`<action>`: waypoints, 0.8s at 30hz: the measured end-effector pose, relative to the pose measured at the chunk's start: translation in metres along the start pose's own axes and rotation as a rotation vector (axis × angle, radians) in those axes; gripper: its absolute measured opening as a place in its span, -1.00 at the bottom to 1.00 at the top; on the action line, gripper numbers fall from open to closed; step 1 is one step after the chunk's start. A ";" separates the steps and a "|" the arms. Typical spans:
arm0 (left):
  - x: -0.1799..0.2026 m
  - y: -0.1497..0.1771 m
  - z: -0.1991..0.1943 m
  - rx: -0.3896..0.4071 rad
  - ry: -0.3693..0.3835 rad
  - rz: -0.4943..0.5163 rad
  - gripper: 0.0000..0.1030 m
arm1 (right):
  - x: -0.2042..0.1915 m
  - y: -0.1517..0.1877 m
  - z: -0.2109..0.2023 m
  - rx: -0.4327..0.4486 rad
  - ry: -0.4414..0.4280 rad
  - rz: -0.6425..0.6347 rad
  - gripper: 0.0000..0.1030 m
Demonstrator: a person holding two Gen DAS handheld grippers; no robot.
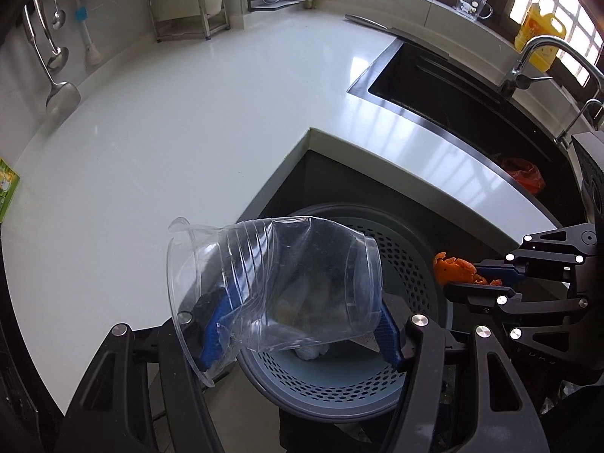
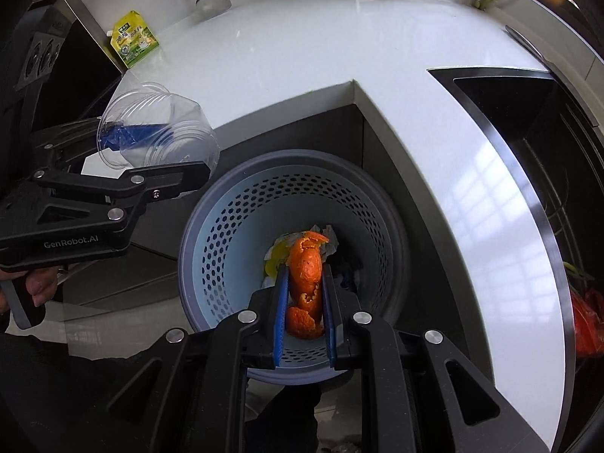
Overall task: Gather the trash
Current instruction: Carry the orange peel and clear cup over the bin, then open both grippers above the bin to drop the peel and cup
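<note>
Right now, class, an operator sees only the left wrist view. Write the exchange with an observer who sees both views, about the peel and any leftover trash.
Operator: Is the orange peel above the bin?
Observer: Yes. The right wrist view shows it clamped in the right tongs, hanging over the bin's opening.
Operator: Any trash left on the counter?
Observer: A yellow-green drink carton lies there; your view catches only its edge.
</note>
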State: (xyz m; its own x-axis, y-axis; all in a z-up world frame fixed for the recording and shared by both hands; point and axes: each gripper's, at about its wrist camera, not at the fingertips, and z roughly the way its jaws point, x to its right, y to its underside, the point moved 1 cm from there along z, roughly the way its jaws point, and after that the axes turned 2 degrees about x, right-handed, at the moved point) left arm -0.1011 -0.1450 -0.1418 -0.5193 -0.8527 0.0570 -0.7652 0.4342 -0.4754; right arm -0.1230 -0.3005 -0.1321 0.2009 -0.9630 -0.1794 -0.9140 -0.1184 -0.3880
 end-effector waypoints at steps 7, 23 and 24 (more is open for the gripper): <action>0.004 0.013 0.033 -0.081 0.045 -0.001 0.21 | 0.003 0.007 0.023 -0.053 0.001 0.014 -0.68; 0.008 0.032 0.091 -0.172 0.043 0.066 0.24 | 0.005 0.008 0.073 -0.150 0.025 0.016 -0.66; 0.008 0.033 0.094 -0.175 0.050 0.068 0.24 | 0.004 0.008 0.075 -0.153 0.031 0.009 -0.66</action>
State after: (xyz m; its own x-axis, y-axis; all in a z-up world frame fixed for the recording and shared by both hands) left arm -0.0948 -0.1651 -0.2390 -0.5868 -0.8062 0.0757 -0.7801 0.5379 -0.3195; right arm -0.1029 -0.2871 -0.2041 0.1838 -0.9709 -0.1538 -0.9593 -0.1430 -0.2435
